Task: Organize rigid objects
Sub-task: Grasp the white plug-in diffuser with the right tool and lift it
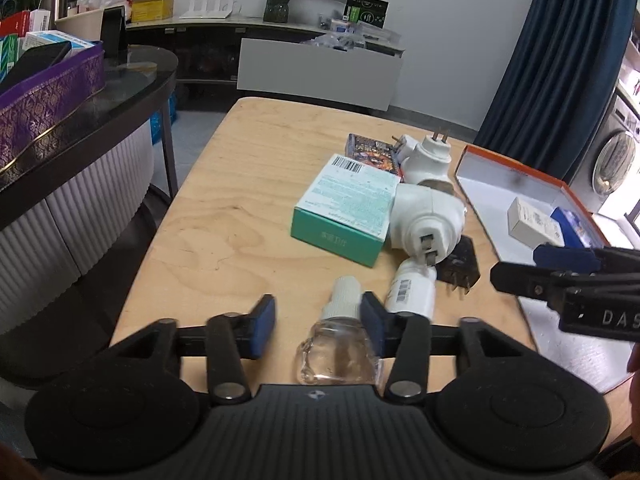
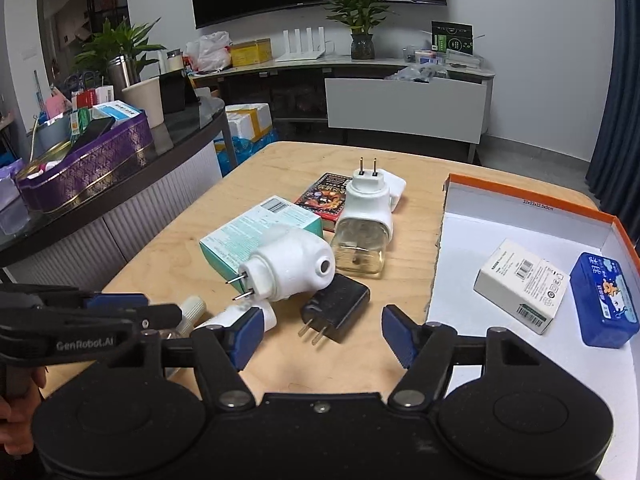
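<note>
sitting between the spread jaws of the left gripper, a small clear bottle with a white ribbed cap lies on the light wooden table, only the right pad near it. right gripper gapes empty over a black plug charger.

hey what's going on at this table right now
A person is sorting small items into an orange-edged box, using a claw in each hand. The left claw sits around a small clear bottle near the table edge, only one pad beside it. The right claw is open and empty above a black charger. A white box and blue case are already inside.
</note>
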